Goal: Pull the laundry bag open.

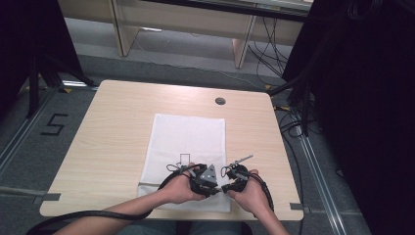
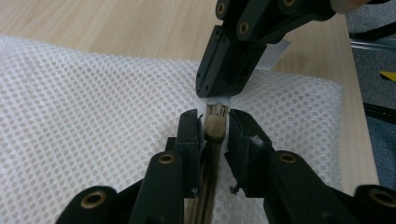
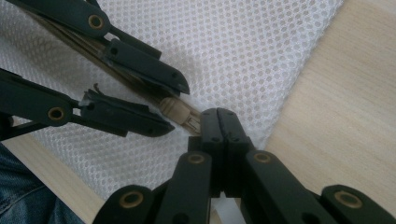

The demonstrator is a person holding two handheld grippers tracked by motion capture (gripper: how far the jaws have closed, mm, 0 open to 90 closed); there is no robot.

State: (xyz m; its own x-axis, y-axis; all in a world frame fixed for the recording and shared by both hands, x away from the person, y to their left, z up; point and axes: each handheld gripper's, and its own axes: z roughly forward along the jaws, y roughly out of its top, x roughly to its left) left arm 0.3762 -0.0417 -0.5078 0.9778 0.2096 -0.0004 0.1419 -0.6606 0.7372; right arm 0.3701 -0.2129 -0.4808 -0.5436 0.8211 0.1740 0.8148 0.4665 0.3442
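Observation:
A white mesh bag (image 1: pixel 188 137) lies flat on the wooden table (image 1: pixel 112 127), its beige zipper (image 2: pixel 205 186) running along the near edge. My left gripper (image 2: pixel 215 128) stands open, its jaws on either side of the beige zipper slider (image 2: pixel 215 125), close to it with a thin gap on each side. Straight across from it, my right gripper (image 3: pixel 218 122) is shut on the white fabric at the zipper's end, just beyond the slider (image 3: pixel 180 112). In the high view both grippers meet tip to tip at the bag's near right part, left (image 1: pixel 218 190) and right (image 1: pixel 226 187).
A round cable hole (image 1: pixel 220 101) sits at the table's far side. The table's right edge is close to the bag's corner (image 3: pixel 327 18). Cables (image 1: pixel 293 122) hang off the right side, and desk legs (image 1: pixel 242 46) stand beyond the far edge.

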